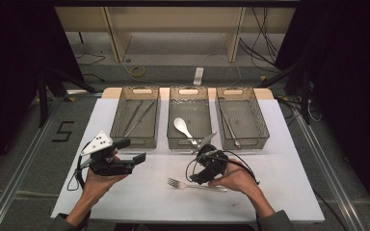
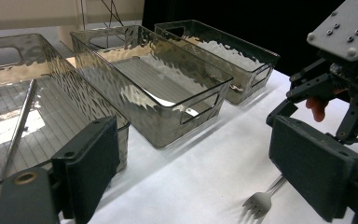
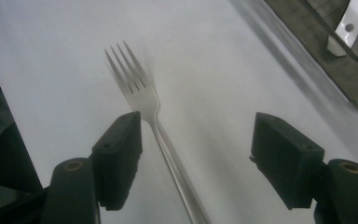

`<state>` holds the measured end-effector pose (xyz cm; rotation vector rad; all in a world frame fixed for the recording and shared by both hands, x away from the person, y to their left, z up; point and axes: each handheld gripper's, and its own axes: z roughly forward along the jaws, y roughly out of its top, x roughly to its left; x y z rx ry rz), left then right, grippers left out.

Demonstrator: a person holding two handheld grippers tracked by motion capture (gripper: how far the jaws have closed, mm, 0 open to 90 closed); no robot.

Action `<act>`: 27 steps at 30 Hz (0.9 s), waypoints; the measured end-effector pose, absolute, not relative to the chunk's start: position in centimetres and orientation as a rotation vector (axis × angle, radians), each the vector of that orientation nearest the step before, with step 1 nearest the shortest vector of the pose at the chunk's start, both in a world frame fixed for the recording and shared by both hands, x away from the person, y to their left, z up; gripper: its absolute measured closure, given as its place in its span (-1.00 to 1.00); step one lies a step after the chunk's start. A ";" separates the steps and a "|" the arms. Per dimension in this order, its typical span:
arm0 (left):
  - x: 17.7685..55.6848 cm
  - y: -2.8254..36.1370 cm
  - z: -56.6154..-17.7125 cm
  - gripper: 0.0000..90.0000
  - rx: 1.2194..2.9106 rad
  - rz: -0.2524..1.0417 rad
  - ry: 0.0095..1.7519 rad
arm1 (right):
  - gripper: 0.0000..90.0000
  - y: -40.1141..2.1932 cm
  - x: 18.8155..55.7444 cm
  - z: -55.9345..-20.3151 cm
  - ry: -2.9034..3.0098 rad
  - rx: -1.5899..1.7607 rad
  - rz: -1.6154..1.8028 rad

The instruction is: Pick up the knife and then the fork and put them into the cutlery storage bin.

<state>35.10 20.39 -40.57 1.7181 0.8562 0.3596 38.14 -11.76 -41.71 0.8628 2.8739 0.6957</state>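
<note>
We see the right claw [image 3: 196, 161] spread wide, low over the fork's handle | left claw [image 2: 191, 168] spread too, holding nothing, at near left | fork [image 1: 192, 185] lies flat on the white table [image 1: 139, 202], tines left | three bins [image 1: 190, 118] stand at the far side, a white spoon [image 1: 183, 127] in the middle one

We count three clear bins [image 1: 135, 118] [image 1: 190, 118] [image 1: 241, 118], one fork [image 1: 192, 185], one white spoon [image 1: 183, 128], and two handheld tools [image 1: 134, 153] [image 1: 197, 179].

shiny metal fork [image 3: 142, 100], glossy rippled clear-plastic bins [image 2: 168, 100], matt white table [image 1: 139, 192].
</note>
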 end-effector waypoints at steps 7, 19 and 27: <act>35.1 20.4 -40.6 -0.65 1.719 0.359 0.857 | -0.03 -11.7 38.1 -42.9 2.904 0.855 0.646; 35.1 20.5 -40.5 -0.65 1.719 0.361 0.855 | 0.24 -11.4 37.9 -44.5 2.952 0.866 0.567; 35.1 20.4 -40.5 -0.65 1.718 0.361 0.855 | 0.36 -11.2 37.7 -45.1 2.973 0.852 0.520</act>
